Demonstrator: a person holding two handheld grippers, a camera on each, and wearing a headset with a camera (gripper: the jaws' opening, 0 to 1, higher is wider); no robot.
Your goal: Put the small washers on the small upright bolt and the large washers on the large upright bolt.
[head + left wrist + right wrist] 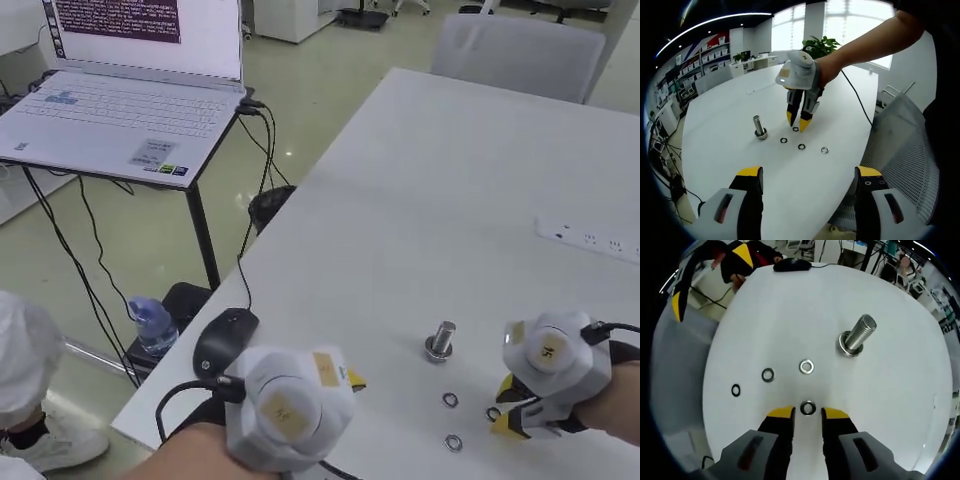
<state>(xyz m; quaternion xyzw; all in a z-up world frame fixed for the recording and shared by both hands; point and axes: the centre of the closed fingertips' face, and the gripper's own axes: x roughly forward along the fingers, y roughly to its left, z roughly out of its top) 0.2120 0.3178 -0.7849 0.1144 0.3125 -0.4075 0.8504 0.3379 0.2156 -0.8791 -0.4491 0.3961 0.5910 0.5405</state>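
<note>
Right gripper (807,411) is down low over the table (790,315), jaws partly apart, with a washer (808,408) lying flat between the tips. There's a gap on both sides, so nothing's actually pinched yet. Left gripper (807,172) is spread wide and holding nothing, parked back by the table edge. The bolt (857,335) stands upright a bit beyond, and the other washers (768,374) are loose on the table to one side of the one I'm lined up on. My main worry is the pinch itself. It's a thin flat ring on a smooth top, so if the tips close a touch high they'll probably ride over it or flick it away, and the edge isn't far off. If I only catch the rim, I reckon it'll swivel in the jaws and go onto the thread crooked, or just drop halfway. The bolt looks like it's only standing on its head, so a clumsy approach could tip it. Also, with the fisheye I honestly can't tell if this washer is a small or a large one, or which bolt that is, so a mismatch is a real risk.
</note>
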